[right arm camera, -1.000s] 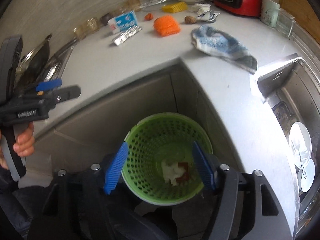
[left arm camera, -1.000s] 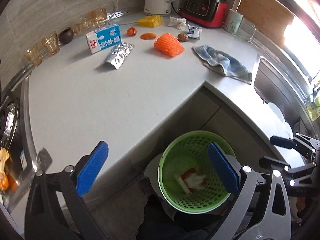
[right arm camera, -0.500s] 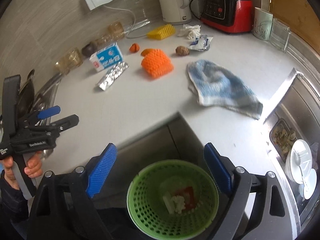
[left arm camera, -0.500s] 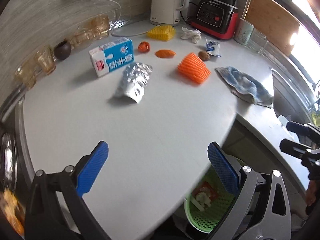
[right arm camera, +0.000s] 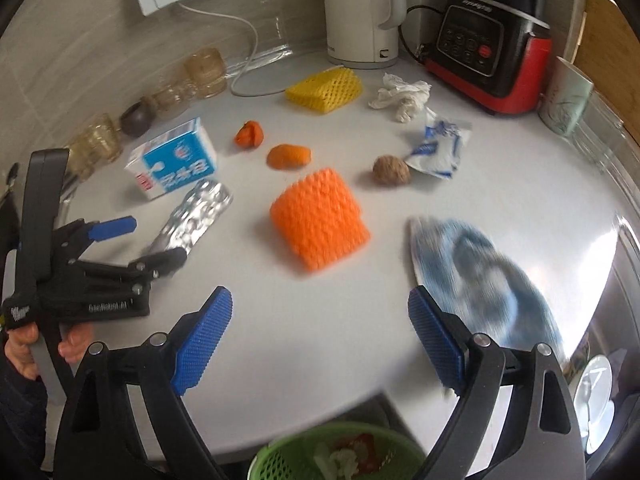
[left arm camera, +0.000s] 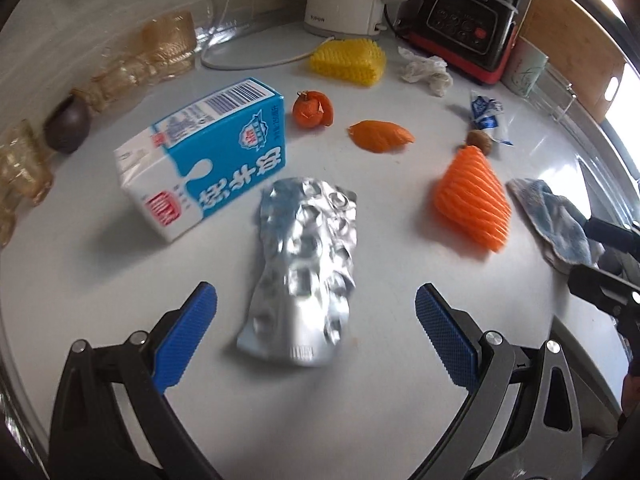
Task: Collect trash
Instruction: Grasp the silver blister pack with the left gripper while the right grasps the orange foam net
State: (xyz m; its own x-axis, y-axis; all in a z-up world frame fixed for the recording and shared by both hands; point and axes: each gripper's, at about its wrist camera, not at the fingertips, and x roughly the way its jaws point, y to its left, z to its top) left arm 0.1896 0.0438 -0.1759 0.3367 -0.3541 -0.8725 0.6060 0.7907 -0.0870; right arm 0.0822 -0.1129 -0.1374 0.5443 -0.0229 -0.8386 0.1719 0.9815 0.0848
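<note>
My left gripper (left arm camera: 316, 322) is open and empty, low over the white counter, with a crumpled silver foil pack (left arm camera: 306, 268) lying between its fingers. A blue milk carton (left arm camera: 204, 158) lies just beyond. My right gripper (right arm camera: 320, 336) is open and empty, close in front of an orange foam net (right arm camera: 318, 224). Further back lie orange peels (right arm camera: 289, 156), a walnut (right arm camera: 391, 170), a blue-white wrapper (right arm camera: 438, 148), a crumpled tissue (right arm camera: 400, 94) and a yellow foam net (right arm camera: 325, 90). The green bin (right arm camera: 336, 456) with trash in it sits below the counter edge. The left gripper also shows in the right wrist view (right arm camera: 152, 242).
A blue cloth (right arm camera: 480, 276) lies at the right by the sink. A white kettle (right arm camera: 362, 12), a red-black blender base (right arm camera: 486, 48), a mug (right arm camera: 564, 98) and amber glasses (right arm camera: 204, 68) line the back wall.
Both grippers have risen from above the green bin and moved forward over the counter. The left one now straddles the foil pack; the right one faces the orange net.
</note>
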